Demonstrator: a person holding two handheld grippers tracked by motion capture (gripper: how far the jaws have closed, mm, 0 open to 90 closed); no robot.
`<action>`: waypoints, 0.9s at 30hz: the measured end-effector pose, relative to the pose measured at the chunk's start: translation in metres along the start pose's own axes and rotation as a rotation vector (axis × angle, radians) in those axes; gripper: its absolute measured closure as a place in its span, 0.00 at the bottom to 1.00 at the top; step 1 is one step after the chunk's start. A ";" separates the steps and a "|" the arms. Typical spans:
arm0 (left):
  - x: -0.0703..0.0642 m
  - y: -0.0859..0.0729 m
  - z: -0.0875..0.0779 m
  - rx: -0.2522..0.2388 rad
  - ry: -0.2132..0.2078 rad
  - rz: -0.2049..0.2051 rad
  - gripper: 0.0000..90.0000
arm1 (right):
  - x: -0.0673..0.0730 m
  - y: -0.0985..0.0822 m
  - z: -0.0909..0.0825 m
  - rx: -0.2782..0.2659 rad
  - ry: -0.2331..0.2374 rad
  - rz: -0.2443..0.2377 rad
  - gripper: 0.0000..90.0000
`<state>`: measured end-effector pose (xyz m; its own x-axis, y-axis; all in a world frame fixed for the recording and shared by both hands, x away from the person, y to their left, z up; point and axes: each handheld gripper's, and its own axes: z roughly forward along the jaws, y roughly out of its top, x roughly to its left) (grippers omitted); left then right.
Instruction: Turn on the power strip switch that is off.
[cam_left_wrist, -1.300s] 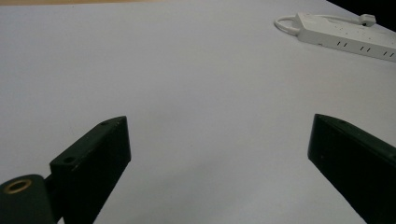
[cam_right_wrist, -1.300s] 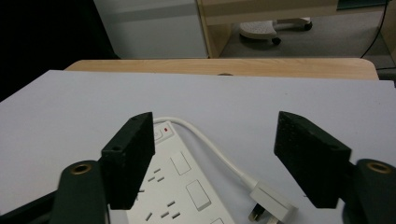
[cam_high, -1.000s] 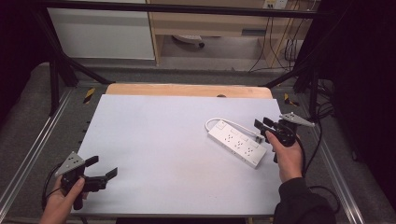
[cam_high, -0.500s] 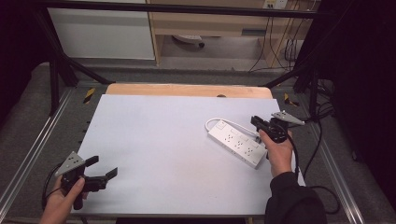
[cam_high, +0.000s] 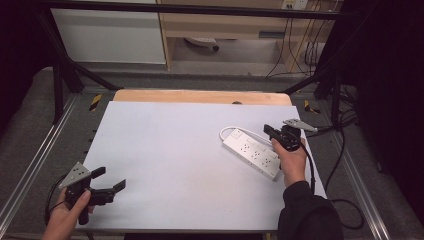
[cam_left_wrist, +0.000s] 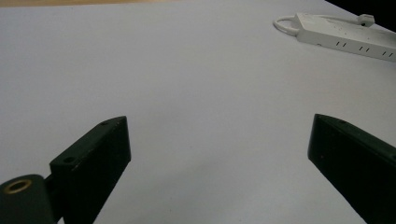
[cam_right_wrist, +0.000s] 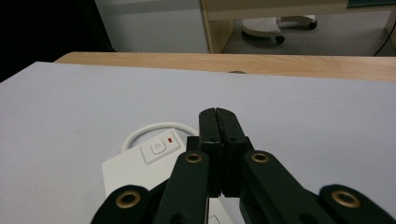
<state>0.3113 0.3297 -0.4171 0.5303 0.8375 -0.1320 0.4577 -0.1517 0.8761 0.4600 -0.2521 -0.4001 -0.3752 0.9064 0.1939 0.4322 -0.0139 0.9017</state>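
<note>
A white power strip (cam_high: 252, 152) lies slantwise on the right part of the white table (cam_high: 175, 150), its cord looped at the far end. My right gripper (cam_high: 269, 131) hovers just above that far end, by the rocker switch (cam_right_wrist: 159, 147) with its red light. Its jaws have just been closing and now meet tip to tip (cam_right_wrist: 217, 114) with nothing between them. My left gripper (cam_high: 111, 181) rests at the table's near left corner, wide open (cam_left_wrist: 217, 135) over bare tabletop. The power strip (cam_left_wrist: 345, 35) lies far off from it, at the upper right of the left gripper view.
A wooden strip (cam_high: 200, 96) runs along the table's far edge. Metal frame rails (cam_high: 360, 185) flank both sides, with black cables (cam_high: 345, 150) trailing on the right. Beyond the table stand a white cabinet (cam_high: 110, 35) and a wooden shelf unit (cam_high: 235, 25).
My right gripper has shifted a little to the left over the power strip's far end, and its jaws have gone from apart to closed. The left gripper has stayed put.
</note>
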 end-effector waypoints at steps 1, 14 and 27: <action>0.000 0.000 0.000 0.000 0.000 0.000 0.07 | 0.000 0.000 0.000 0.000 0.000 0.000 1.00; 0.000 0.000 0.000 0.003 0.002 0.004 0.07 | 0.009 -0.006 0.017 0.063 0.003 0.008 1.00; 0.000 0.000 0.000 0.003 0.000 0.005 0.07 | 0.014 -0.013 0.032 0.116 0.005 0.026 1.00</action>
<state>0.3115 0.3295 -0.4172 0.5323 0.8368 -0.1278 0.4569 -0.1570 0.8755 0.4747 -0.2255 -0.4217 -0.3668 0.9041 0.2191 0.5340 0.0117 0.8454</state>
